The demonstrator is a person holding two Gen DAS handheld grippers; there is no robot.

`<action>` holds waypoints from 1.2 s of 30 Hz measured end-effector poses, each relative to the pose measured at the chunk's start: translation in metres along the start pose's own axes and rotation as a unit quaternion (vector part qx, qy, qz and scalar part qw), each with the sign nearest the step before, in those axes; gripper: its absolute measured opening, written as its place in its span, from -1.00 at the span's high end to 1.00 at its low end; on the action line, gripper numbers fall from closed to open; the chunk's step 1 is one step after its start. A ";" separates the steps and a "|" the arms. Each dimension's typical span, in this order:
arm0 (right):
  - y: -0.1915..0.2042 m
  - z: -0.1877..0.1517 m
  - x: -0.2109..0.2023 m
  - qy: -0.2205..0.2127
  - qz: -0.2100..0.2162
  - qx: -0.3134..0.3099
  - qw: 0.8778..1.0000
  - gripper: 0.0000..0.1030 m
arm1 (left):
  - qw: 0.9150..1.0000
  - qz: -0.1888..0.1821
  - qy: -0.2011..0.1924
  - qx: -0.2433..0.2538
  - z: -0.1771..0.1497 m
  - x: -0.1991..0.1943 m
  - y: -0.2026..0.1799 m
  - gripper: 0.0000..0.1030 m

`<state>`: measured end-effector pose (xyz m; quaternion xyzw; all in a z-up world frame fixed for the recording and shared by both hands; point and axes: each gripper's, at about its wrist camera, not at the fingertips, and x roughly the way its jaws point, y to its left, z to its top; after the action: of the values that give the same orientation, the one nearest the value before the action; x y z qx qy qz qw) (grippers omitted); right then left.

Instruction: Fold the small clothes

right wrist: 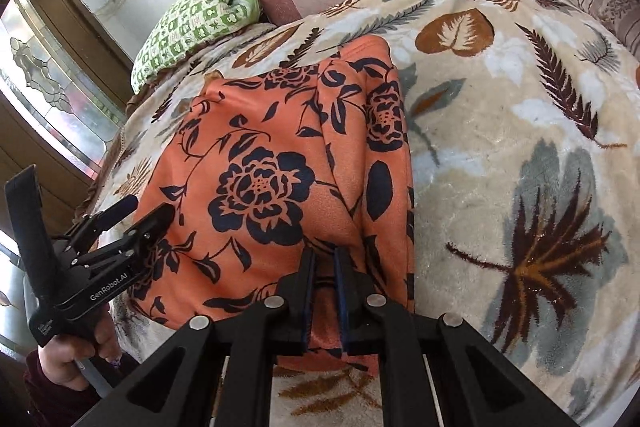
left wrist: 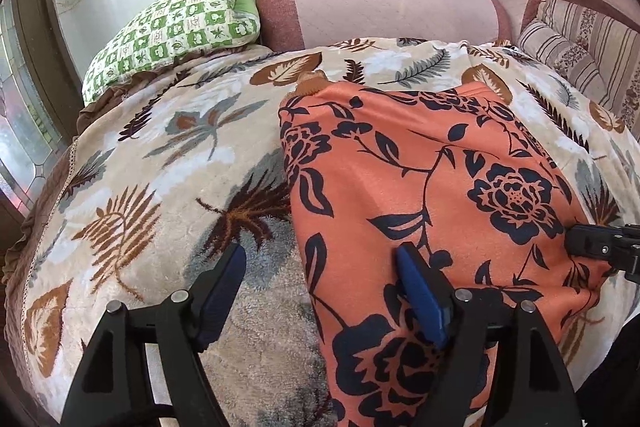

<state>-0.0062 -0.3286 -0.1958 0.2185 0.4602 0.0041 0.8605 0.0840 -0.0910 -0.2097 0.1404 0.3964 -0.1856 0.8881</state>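
Right wrist view first: main risk is the orange floral garment [right wrist: 280,163] dragging as one lump instead of folding; the right tongs [right wrist: 323,257] pinch only a small bunch of cloth at the garment's near edge, so a quick lift could pull the pinch free or slide the whole piece across the plush leaf-print blanket [right wrist: 500,131]; the blanket's pile looks grippy, so I'd guess bunching rather than clean sliding; second risk is a skewed fold, since the garment's left side is not gripped at all, and one-sided tension would twist the edge; a crease already runs down the garment right of its big flower, and it may get folded in. Tongs state: right tongs nearly closed, clamped on that fold of orange fabric, cloth visible between the blue pads; left tongs [left wrist: 322,259] spread wide, gripping nothing, one finger above the bare blanket left of the garment and the other over the garment's near-left part; whether that pad touches the cloth I cannot tell. Garment lies mostly flat on the bed, blanket under it, green checked pillow [left wrist: 176,27] well beyond the garment's far-left corner.
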 end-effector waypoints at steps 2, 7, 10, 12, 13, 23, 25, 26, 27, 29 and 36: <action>0.000 -0.001 -0.003 -0.007 0.005 0.001 1.000 0.78 | 1.000 0.002 0.004 -0.005 -0.001 -0.003 0.000 -0.54; 0.012 -0.003 -0.030 -0.034 0.007 -0.008 0.999 0.72 | 0.999 0.024 0.006 -0.021 -0.003 -0.026 0.002 -0.56; 0.020 -0.005 -0.050 -0.060 0.014 -0.014 0.998 0.71 | 0.998 0.049 -0.009 -0.027 -0.006 -0.053 0.003 -0.66; 0.027 -0.006 -0.062 -0.076 0.003 -0.024 0.997 0.70 | 0.997 0.060 -0.016 -0.036 -0.006 -0.068 0.007 -0.70; 0.030 -0.006 -0.068 -0.084 -0.003 -0.031 0.996 0.69 | 0.997 0.063 -0.021 -0.042 -0.006 -0.075 0.009 -0.70; 0.075 -0.005 -0.115 -0.131 -0.057 -0.075 0.987 0.69 | 0.988 0.111 -0.066 -0.080 0.002 -0.149 0.032 -0.70; 0.080 -0.006 -0.120 -0.134 -0.056 -0.077 0.986 0.69 | 0.987 0.113 -0.074 -0.084 0.004 -0.160 0.035 -0.70; 0.084 -0.005 -0.123 -0.137 -0.058 -0.080 0.986 0.69 | 0.987 0.113 -0.079 -0.087 0.005 -0.167 0.036 -0.70; 0.087 -0.004 -0.125 -0.140 -0.060 -0.084 0.985 0.69 | 0.986 0.112 -0.083 -0.088 0.007 -0.171 0.037 -0.71; 0.093 -0.003 -0.131 -0.148 -0.061 -0.090 0.983 0.68 | 0.986 0.108 -0.088 -0.094 0.009 -0.182 0.039 -0.71; 0.110 -0.002 -0.169 -0.224 -0.054 -0.104 0.967 -0.88 | 0.981 0.109 -0.114 -0.110 0.020 -0.214 0.045 -0.71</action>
<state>-0.0842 -0.2637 -0.0220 0.0979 0.2637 -0.0434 0.9586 -0.0150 -0.0125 -0.0301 0.0619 0.2929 -0.0574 0.9524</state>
